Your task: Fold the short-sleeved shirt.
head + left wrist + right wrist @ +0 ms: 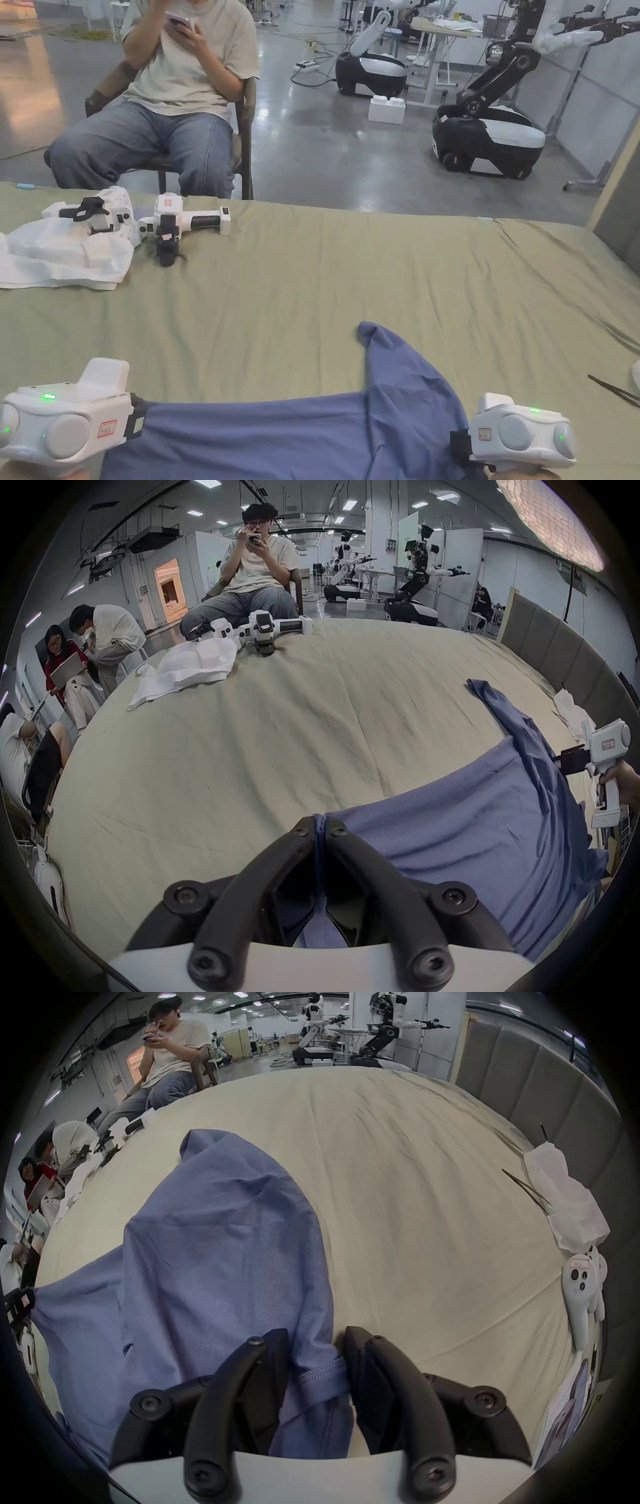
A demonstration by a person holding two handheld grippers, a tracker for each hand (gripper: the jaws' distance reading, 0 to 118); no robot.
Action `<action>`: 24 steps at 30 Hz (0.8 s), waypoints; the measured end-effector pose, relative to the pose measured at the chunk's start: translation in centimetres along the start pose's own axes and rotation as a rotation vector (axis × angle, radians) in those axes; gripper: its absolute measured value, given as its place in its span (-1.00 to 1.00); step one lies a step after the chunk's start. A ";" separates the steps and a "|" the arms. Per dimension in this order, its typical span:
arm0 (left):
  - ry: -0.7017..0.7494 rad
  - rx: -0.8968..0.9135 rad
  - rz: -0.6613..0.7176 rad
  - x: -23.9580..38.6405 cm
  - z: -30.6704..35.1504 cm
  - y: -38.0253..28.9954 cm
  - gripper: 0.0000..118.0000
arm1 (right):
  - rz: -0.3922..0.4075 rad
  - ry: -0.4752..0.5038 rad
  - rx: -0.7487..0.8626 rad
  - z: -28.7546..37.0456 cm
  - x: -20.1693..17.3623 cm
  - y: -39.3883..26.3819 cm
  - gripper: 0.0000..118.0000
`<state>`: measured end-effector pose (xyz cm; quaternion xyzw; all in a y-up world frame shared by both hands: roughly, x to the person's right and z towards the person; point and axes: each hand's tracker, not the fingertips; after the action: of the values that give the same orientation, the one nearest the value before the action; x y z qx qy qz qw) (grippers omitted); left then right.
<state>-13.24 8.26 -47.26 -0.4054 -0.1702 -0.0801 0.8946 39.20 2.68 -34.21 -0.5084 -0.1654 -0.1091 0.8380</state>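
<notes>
while the blue shirt (300,431) lay on the near edge of the bed (350,275), the left gripper (320,830) was clamped on its left end; the right gripper (317,1352), jaws apart, straddled its right hem.

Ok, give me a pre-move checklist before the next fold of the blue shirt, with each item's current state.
1. Left claw grip: jaws closed tight on a pinch of the blue shirt. Ok.
2. Right claw grip: shirt hem lies between the jaws, but a gap shows on one side. Cannot tell if it is clamped.
3. Shirt spread flat: fabric bunched, one sleeve trailing up over the body. Not ok.
4. Room on the green sheet ahead of the shirt: bare. Ok.
5. Spare grippers and white cloth at the far left: apart from the shirt. Ok.
</notes>
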 end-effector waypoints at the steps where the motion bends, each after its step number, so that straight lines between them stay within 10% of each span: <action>1: -0.003 0.001 0.002 0.1 0.1 -0.1 -1.00 | -0.020 -0.003 0.002 0.2 0.0 -0.1 -0.55; 3: -0.004 0.002 0.004 0.1 0.1 -0.1 -1.00 | -0.032 0.013 0.015 0.3 0.6 0.0 -0.89; 10: -0.009 0.033 0.030 -0.6 1.9 0.1 -1.00 | 0.108 -0.074 0.135 4.0 0.0 -0.8 -0.93; 24: 0.000 0.290 0.056 -2.9 15.0 4.1 -1.00 | 0.135 -0.121 0.504 21.9 3.0 0.1 -0.93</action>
<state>-18.34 22.32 -41.97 -0.2766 -0.1685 -0.0296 0.9456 38.39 22.16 -23.71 -0.2992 -0.2027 0.0221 0.9321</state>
